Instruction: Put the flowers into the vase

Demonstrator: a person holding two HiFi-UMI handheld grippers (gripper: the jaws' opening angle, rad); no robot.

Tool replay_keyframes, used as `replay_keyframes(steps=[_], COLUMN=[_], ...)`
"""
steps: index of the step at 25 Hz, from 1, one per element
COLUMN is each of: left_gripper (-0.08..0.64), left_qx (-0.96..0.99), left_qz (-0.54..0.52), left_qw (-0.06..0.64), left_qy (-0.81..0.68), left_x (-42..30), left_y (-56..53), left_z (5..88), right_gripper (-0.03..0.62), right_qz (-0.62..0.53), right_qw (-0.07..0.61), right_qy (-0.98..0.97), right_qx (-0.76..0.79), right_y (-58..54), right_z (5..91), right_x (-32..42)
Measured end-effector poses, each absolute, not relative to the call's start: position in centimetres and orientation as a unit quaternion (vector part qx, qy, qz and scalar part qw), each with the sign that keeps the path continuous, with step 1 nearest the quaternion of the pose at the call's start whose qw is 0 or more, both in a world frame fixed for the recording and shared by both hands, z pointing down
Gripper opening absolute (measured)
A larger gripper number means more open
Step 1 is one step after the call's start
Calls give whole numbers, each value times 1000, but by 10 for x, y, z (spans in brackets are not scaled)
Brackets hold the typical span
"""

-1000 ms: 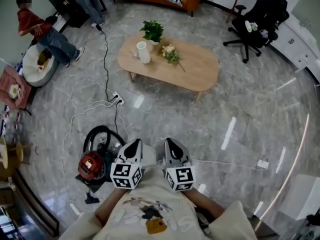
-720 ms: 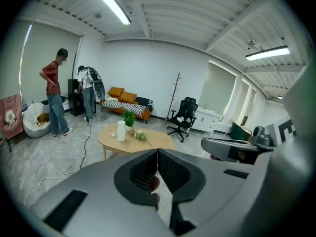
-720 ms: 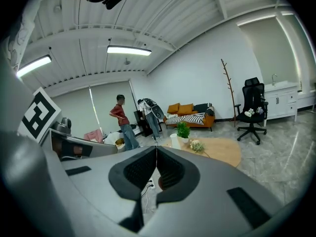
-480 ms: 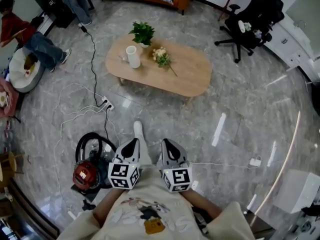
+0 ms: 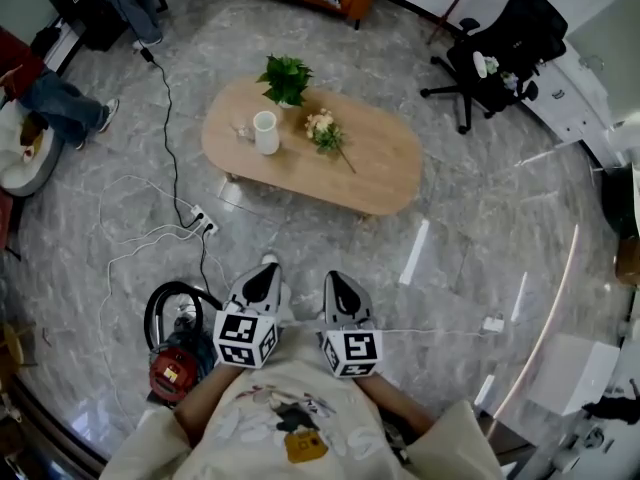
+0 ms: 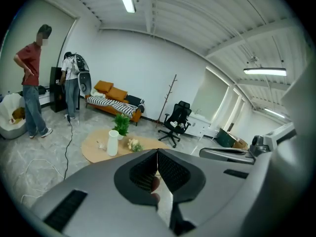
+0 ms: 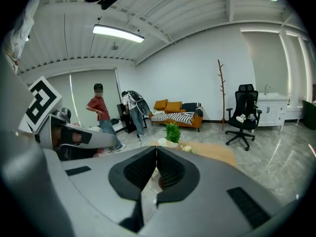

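**Shut jaws, a cable in the way: flowers wait across the room**

Head view: both grippers are held close to the person's chest, well apart from the work. The left gripper (image 5: 263,273) and right gripper (image 5: 334,280) each show their jaws pressed together with nothing held. Ahead, the flowers (image 5: 324,131) lie flat on the oval wooden surface (image 5: 385,173), just beside the vase (image 5: 265,133), a tall, narrow, smooth white cylinder. A leafy potted plant (image 5: 285,76) stands behind it. Between person and surface, a black cable (image 5: 172,128) and a white power strip (image 5: 203,222) lie across the glossy, marble-patterned floor, with a red vacuum cleaner (image 5: 176,366) at the left. The likeliest mishap is a foot caught in that cable, or a slip on the polished stone.

Left gripper view: ribbed black pads meet at the tips, nothing between them. The vase looks slim enough to topple if nudged by a jaw or by a stem pushed in at a slant.

Right gripper view: the same closed, empty pads. The pale blooms sit on thin green stems, which a hard squeeze could probably crush and a loose one could let slide. Both pairs of jaws must part before any pick-up.
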State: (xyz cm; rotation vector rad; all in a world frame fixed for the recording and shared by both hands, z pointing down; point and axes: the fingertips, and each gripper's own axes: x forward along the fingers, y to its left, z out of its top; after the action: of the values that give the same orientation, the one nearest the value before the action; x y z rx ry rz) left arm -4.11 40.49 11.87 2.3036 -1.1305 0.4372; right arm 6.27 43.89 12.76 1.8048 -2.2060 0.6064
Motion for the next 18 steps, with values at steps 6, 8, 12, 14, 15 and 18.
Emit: replay_keyframes(steps=[6,8,12,14,15,18], left_gripper=[9,8,8,8,8,8], left_qx=[860,861,861,861,860,859], left_qz=[154,151,145,146,147,154], left_qw=[269,272,277,281,283,285], left_qy=[-406,-403,-402,-399,-398,-397], left_x=[-77,-82,-86,-83,-81,-73], left_y=[345,332,312,305,302,292], left_z=[118,118,118,121,122,127], right_gripper=[6,6,6,6,6,6], right_qz=[198,196,196,194,194,199], right_qw=[116,118,125,126,127,125], right_qy=[-743,-741,-741,-742,-742,-741], right_qx=[629,631,630,629,629,629], right_y=[384,370,351,344,340,325], right_z=[120,119,116,118,120,121], right_x=[29,24,18,20,23,31])
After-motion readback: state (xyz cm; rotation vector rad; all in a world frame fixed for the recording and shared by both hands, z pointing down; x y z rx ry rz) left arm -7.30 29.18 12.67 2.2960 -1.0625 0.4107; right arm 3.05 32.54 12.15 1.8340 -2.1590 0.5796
